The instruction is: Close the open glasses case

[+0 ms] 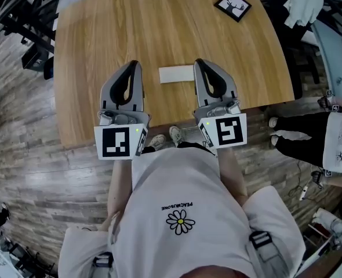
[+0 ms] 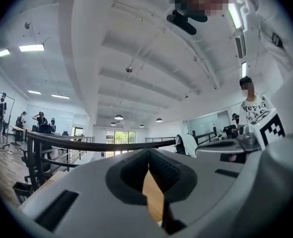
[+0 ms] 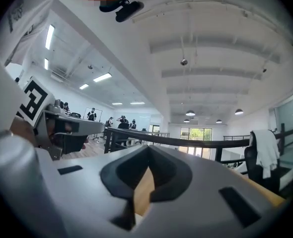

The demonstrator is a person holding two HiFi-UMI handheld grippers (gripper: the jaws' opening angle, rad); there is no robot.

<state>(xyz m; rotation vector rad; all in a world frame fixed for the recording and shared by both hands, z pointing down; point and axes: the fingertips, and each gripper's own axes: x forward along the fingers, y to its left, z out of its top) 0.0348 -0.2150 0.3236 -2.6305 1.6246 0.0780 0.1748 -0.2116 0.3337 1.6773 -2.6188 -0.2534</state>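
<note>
A white rectangular glasses case lies flat on the wooden table, near its front edge; whether its lid is up I cannot tell. Both grippers are held level above the table edge, on either side of the case. My left gripper is shut, tips meeting, with nothing in it. My right gripper is shut and empty too, its body covering the case's right end. Each gripper view looks out across the room at the ceiling; the closed jaws show only a sliver of table wood, and the case is hidden.
A black-framed card with a deer motif sits at the table's far right. A person in dark trousers stands to the right of the table. Chairs and stands crowd the left side. My own feet are at the table's front edge.
</note>
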